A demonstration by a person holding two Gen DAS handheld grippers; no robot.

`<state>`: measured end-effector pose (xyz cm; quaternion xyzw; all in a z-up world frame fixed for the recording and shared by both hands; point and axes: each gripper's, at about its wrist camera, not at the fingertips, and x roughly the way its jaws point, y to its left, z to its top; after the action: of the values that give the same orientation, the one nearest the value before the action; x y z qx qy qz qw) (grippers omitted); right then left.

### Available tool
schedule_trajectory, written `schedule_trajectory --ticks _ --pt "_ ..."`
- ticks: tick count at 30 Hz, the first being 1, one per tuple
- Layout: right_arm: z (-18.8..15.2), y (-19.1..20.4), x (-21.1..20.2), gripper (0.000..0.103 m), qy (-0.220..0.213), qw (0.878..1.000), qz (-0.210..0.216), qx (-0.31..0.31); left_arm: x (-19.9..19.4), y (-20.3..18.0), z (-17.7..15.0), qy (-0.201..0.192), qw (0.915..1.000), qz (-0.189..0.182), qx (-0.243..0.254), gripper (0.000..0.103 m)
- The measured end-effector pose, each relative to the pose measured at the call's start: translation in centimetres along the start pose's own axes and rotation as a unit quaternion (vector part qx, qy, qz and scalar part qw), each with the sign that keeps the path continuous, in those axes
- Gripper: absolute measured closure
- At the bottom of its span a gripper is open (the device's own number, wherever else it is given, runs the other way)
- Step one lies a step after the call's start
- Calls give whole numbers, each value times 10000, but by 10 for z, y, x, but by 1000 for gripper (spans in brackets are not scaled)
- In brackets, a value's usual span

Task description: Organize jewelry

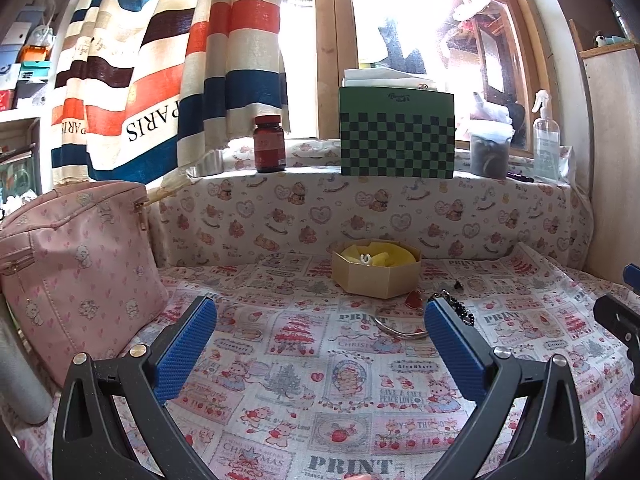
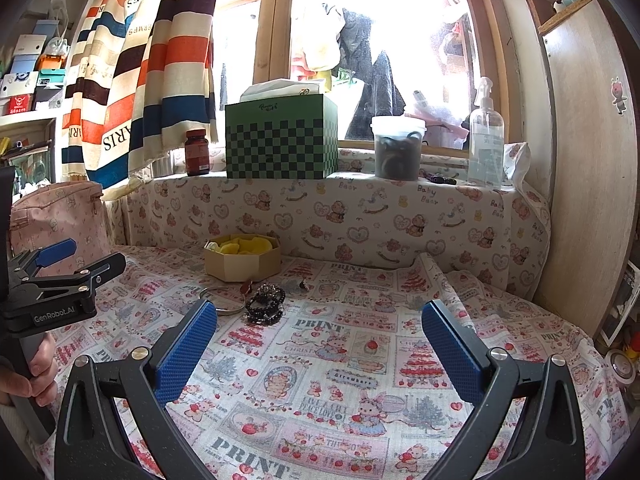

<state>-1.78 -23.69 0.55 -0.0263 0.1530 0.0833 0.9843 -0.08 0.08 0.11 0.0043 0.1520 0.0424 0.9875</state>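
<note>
printed cloth [image 2: 344,364] covers the whole surface under me, strawberry and bear pattern. pink bag [image 1: 76,264] stands at the far left, upright on the cloth. green checkered box [image 2: 280,140] sits on the sill ledge behind, brown pill bottle [image 2: 197,152] just left of it, clear spray bottle [image 2: 485,136] well to the right.

my left gripper [image 1: 320,320] has its blue pads spread wide, nothing between them, above the cloth. my right gripper [image 2: 319,322] is also spread wide and empty. from the right wrist view my left gripper shows at the left edge with a hand [image 2: 30,368] on its handle.

octagonal jewelry box [image 2: 242,258] sits open on the cloth near the back, yellow padding inside and a small white piece [image 1: 365,258] on it. just in front of the box: silver bangle [image 2: 222,300] flat on the cloth, black bead bracelets [image 2: 266,304] piled just right of it, touching or nearly, can't tell. small red heart charm [image 1: 414,298] lies between box and bangle. tiny dark piece [image 2: 303,285] right of the beads, too small to tell what.
</note>
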Motion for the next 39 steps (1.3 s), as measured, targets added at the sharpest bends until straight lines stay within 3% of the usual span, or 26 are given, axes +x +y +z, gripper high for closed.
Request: schedule_trajectory --ticks 7,11,14,18,21,25,29,31,33,36,39 --pt "1 -1 -6 0 -131 9999 -59 67 1 13 23 261 9968 -490 -570 0" --pt "19 3 -20 0 -301 9981 -500 -198 0 10 55 -19 9988 -467 -145 0" --pt "45 1 -20 0 -108 9987 -298 -400 7 3 82 -158 9986 -442 226 0" --pt "81 -6 -2 0 163 9997 -92 -170 28 1 114 -77 9983 -534 203 0" --pt "100 -8 29 0 495 9988 -34 17 52 2 128 -115 9979 -636 70 0" --pt "105 -12 85 0 1042 9933 186 455 83 7 118 -95 9991 -403 -82 0" --pt "93 -10 144 0 1738 9800 448 861 106 16 100 418 9968 -615 -295 0" --pt "84 -3 173 0 2277 9682 548 878 113 17 95 504 9980 -326 -180 0" --pt "76 10 197 7 2675 9572 746 816 118 24 95 478 9982 -259 -247 0" --pt "69 31 220 10 2931 9517 674 616 128 33 90 520 9984 79 -225 0" --pt "64 43 230 14 2838 9568 487 405 141 40 83 742 9968 73 -296 0"
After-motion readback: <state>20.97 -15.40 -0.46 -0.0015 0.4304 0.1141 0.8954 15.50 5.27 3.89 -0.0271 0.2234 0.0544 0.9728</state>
